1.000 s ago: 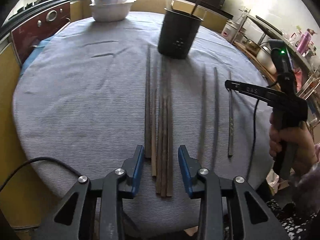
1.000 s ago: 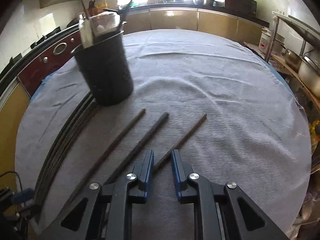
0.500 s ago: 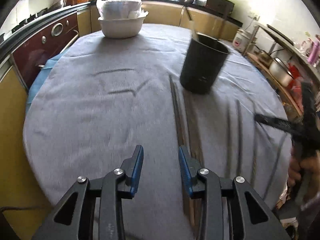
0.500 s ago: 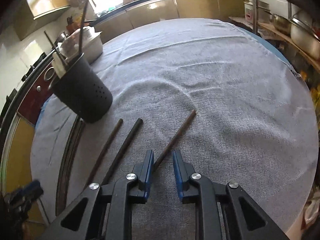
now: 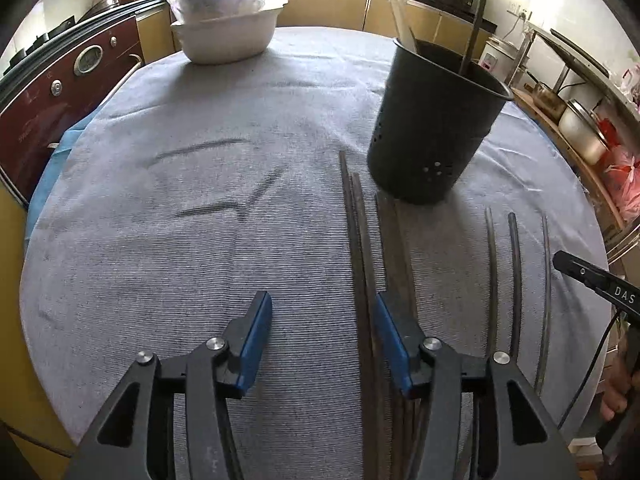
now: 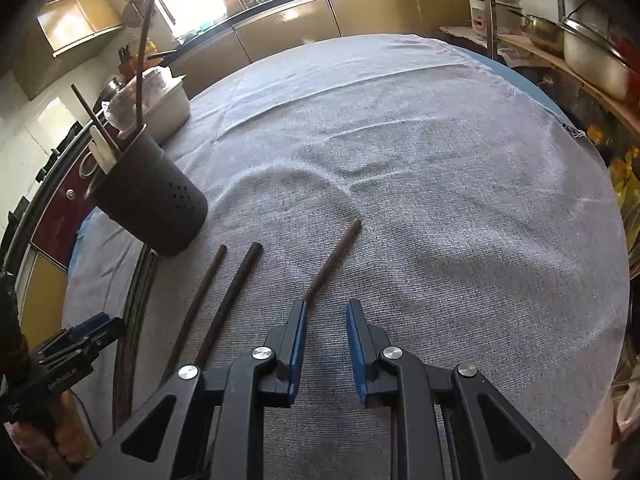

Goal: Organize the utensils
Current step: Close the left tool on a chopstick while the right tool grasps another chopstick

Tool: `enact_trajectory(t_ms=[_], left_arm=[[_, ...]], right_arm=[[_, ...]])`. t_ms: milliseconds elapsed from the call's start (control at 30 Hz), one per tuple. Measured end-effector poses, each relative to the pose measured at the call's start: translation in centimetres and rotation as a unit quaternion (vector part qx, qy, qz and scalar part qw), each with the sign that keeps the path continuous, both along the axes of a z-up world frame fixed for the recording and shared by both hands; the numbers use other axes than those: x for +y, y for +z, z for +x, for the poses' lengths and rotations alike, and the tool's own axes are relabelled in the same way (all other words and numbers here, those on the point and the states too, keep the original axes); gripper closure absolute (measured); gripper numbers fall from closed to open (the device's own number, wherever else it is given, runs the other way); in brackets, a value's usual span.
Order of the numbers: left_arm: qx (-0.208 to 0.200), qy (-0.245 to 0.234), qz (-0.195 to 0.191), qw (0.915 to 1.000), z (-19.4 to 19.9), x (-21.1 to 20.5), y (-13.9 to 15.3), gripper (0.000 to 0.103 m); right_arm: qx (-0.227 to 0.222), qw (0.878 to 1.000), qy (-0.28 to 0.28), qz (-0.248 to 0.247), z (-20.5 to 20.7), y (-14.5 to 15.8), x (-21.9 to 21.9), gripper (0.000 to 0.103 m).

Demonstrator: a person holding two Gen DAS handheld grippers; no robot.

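1. Left gripper (image 5: 320,340) just widened, nothing clamped, bundled chopsticks (image 5: 362,264) lying against right pad.
2. Right gripper (image 6: 326,344) narrowly parted, empty, beside loose chopstick (image 6: 332,258).
3. Black holder (image 5: 436,120) upright on cloth, just beyond bundle.

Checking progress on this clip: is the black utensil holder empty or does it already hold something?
Not empty: the black utensil holder stands upright with dark sticks and a pale handle rising above its rim.

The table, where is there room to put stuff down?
Bare cloth left of the chopstick bundle, up to the white bowl. More bare cloth right of the lone chopstick. Crowded: around the black holder and three loose chopsticks.
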State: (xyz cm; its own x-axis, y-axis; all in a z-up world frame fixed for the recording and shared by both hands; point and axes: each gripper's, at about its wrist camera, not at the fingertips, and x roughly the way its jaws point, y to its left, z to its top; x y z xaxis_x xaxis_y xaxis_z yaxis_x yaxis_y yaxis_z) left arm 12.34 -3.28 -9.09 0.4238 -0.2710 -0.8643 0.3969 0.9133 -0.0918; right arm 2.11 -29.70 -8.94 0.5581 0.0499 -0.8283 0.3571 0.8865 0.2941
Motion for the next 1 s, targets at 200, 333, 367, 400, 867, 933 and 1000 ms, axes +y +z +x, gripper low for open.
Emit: enact_trajectory(t_ms=[200, 333, 367, 400, 867, 933, 1000], left_arm=[[0.004, 0.015, 0.007, 0.9999, -0.1, 1.2, -0.1, 0.047], [0.009, 0.028, 0.005, 0.9996, 0.1, 2.3, -0.3, 0.047], [0.007, 0.034, 0.010, 0.9994, 0.0, 2.7, -0.3, 0.047], [0.006, 0.038, 0.013, 0.9992, 0.1, 3.1, -0.4, 0.047], [0.030, 0.017, 0.014, 0.9993, 3.9, 2.2, 1.2, 0.053], [0.055, 0.010, 0.015, 0.9983, 5.9, 1.4, 0.5, 0.061], [0.071, 0.011, 0.012, 0.9973, 7.2, 1.0, 0.1, 0.064]], right_arm=[[0.000, 1.000, -0.004, 0.006, -0.1, 0.0, -0.1, 0.080], [0.001, 1.000, -0.005, 0.012, -0.1, 0.0, -0.2, 0.080], [0.000, 1.000, -0.005, 0.014, -0.1, 0.0, -0.3, 0.080], [0.000, 1.000, -0.006, 0.016, -0.1, 0.0, -0.3, 0.080], [0.011, 0.997, -0.017, 0.079, 0.9, 0.0, -1.9, 0.080], [0.024, 0.994, -0.032, 0.097, 1.7, -0.1, -2.7, 0.080], [0.032, 0.992, -0.046, 0.109, 2.4, -0.2, -3.1, 0.080]])
